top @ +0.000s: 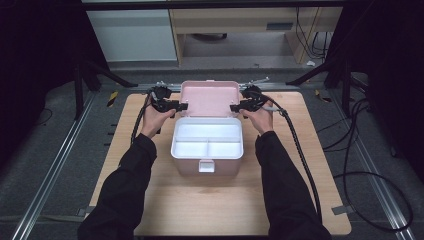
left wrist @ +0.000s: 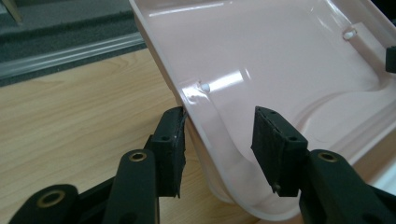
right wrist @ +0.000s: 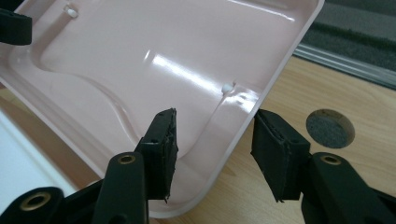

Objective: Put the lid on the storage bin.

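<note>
both tools, left tool and right tool, sit open, straddling the side rims of the pink box's raised lid mid-desk. looks like closing time: pinch, then swing it down.

A light wooden table stands on grey carpet between two metal floor rails. Beyond it, a white cabinet and a pale wooden desk line the far wall. Black cables loop at right.

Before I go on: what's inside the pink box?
The pink box holds a white tray with three compartments, all looking empty. Anything beneath the tray is hidden. The open lid is bare inside.
</note>
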Motion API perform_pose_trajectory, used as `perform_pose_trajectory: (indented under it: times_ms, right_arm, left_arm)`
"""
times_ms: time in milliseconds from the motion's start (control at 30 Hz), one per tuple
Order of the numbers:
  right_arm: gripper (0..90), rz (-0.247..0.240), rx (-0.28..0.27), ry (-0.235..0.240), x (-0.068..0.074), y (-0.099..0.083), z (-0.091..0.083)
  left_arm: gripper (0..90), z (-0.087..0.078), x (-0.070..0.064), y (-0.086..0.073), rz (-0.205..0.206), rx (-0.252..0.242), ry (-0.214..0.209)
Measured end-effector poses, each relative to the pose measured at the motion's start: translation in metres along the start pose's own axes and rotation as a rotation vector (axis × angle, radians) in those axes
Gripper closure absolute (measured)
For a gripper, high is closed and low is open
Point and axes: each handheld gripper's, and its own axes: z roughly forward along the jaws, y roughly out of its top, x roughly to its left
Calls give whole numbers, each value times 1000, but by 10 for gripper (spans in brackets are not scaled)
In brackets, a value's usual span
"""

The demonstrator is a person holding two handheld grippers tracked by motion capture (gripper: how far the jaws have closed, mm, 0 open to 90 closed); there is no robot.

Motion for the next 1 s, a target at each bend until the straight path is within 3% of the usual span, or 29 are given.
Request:
perform_pose_trajectory:
  times_ms: [333, 567, 1000]
  right_arm:
    - [512, -55, -66, 0, 13, 11, -32]
    - [515, -93, -96, -8, 23, 16, -53]
    - [554, -167, -109, -21, 41, 13, -83]
  left_arm:
    - [545, -33, -13, 8, 59, -50, -1]
    - [553, -50, -22, 4, 100, -78, -20]
    - [566, -73, -39, -2, 199, -63, 4]
